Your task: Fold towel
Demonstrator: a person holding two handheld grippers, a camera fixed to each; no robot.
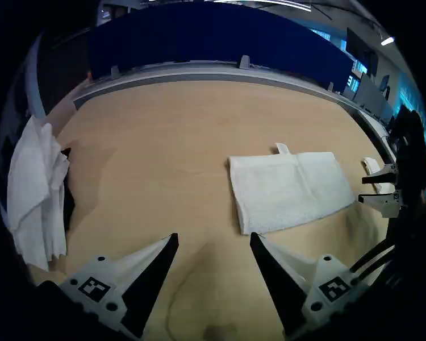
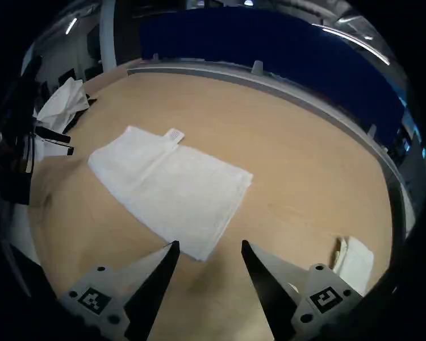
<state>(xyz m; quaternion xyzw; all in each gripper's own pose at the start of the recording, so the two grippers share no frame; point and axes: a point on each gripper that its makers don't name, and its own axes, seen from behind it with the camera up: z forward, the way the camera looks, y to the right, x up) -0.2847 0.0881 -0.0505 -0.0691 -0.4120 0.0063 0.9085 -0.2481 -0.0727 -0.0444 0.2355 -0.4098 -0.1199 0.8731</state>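
Pale wooden table [image 1: 173, 148] before a blue partition [image 1: 213, 34]. Mid-table, flat and folded: towel [image 1: 292, 190]. Just short of it, left gripper [image 1: 213, 235], jaws wide, holding nothing; right gripper [image 2: 209, 243] near towel's corner, jaws likewise wide and empty. At table's edge, well apart from towel, heap of white cloths [image 1: 34, 187].
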